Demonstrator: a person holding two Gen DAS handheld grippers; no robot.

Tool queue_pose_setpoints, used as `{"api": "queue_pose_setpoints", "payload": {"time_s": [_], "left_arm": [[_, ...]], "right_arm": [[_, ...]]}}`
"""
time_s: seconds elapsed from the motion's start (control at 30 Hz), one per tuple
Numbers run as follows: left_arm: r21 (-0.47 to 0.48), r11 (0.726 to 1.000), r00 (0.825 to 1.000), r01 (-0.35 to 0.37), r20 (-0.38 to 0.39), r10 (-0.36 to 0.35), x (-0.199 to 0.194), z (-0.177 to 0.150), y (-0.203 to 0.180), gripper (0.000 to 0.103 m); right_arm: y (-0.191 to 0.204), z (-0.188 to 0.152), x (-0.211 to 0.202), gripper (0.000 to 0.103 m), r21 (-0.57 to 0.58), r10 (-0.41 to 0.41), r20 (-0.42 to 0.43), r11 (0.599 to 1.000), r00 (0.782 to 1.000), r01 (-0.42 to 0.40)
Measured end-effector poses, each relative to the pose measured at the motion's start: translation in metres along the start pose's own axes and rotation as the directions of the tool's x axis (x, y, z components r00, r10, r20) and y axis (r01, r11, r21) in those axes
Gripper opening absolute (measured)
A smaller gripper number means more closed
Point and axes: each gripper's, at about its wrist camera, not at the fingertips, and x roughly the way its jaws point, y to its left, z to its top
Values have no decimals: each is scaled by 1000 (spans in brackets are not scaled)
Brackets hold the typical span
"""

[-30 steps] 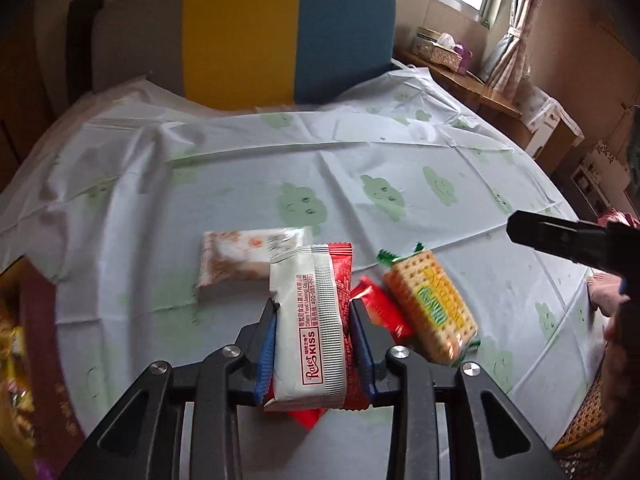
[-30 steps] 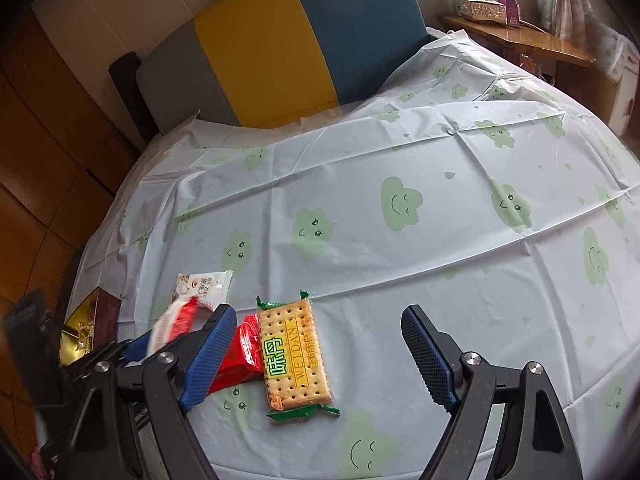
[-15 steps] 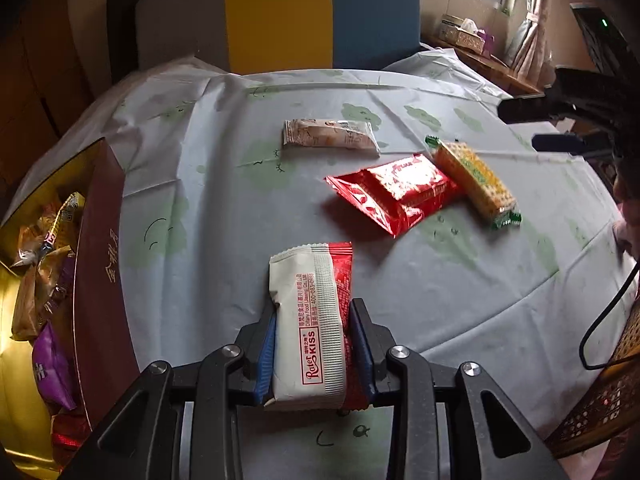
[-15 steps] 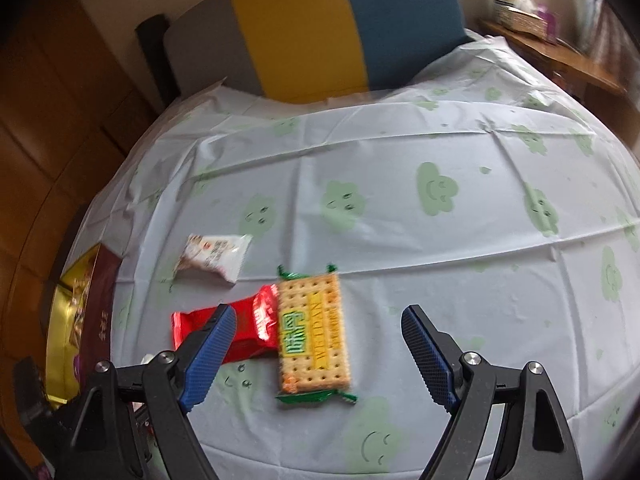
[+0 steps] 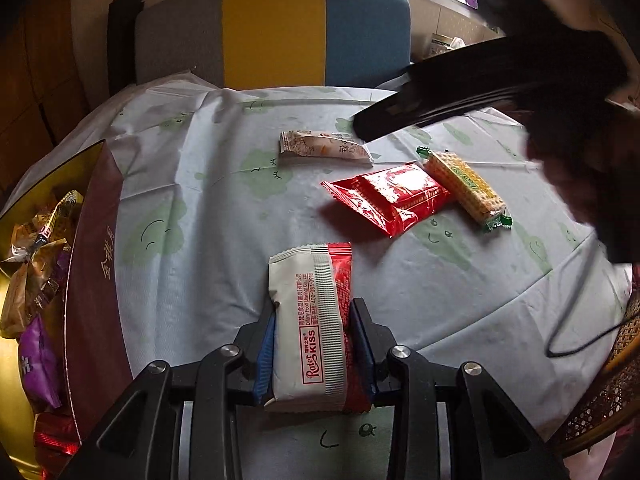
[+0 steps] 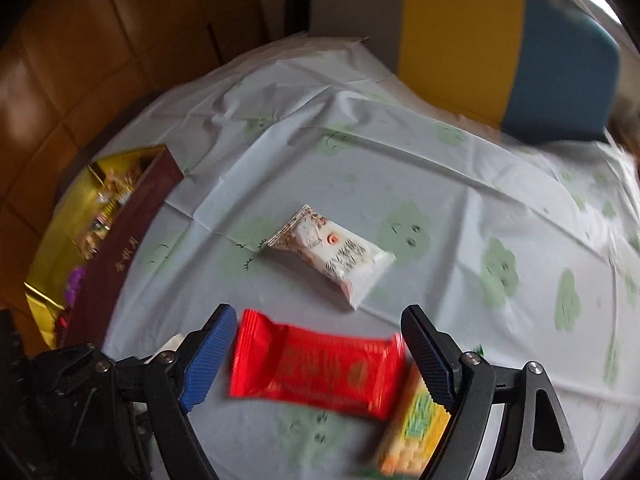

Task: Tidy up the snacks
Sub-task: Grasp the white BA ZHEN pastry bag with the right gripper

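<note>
My left gripper (image 5: 314,312) is shut on a white and red Rater Kiss snack pack (image 5: 310,320), held above the table's near edge. On the cloth lie a red snack pack (image 5: 386,196), a yellow cracker pack (image 5: 464,184) and a white snack pack (image 5: 320,149). My right gripper (image 6: 320,320) is open, with the red pack (image 6: 316,366) between its fingers and just below them. The white pack (image 6: 332,254) lies beyond it and the cracker pack (image 6: 416,428) is at the lower right. The right gripper shows as a dark blurred shape (image 5: 480,80) in the left wrist view.
A maroon box with a gold inside (image 5: 94,264), holding several wrapped snacks, stands at the table's left edge; it also shows in the right wrist view (image 6: 128,240). A grey, yellow and blue chair back (image 5: 276,32) stands behind the table. A black cable (image 5: 576,320) hangs at the right.
My right gripper has swung left and down over the red pack. My left gripper has kept hold of its pack and edged closer to the table.
</note>
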Motion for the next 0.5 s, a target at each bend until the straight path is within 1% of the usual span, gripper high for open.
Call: {"api": "queue_pose_setpoints", "payload": {"time_s": [0.13, 0.2, 0.3, 0.4, 0.47, 0.5], "left_arm": [[-7, 1000, 1000, 19, 5, -19, 0, -1, 3, 35], [-12, 1000, 1000, 27, 5, -27, 0, -1, 5, 35], [-19, 999, 999, 38, 4, -37, 1, 0, 7, 36], [-20, 999, 999, 42, 7, -42, 0, -1, 7, 36], [-15, 999, 999, 38, 9, -38, 0, -2, 6, 36], [-14, 999, 999, 37, 10, -37, 0, -2, 6, 37]], "right_arm": [[-3, 20, 28, 85, -89, -35, -46, 996, 998, 31], [-6, 28, 41, 85, -117, -15, -80, 993, 997, 5], [-8, 36, 55, 85, -167, -30, -115, 986, 993, 11], [-10, 42, 67, 85, -174, -22, -142, 985, 990, -4], [-10, 45, 70, 77, -150, 13, -157, 988, 987, -37], [-9, 46, 66, 58, -147, 26, -140, 988, 990, -46]]}}
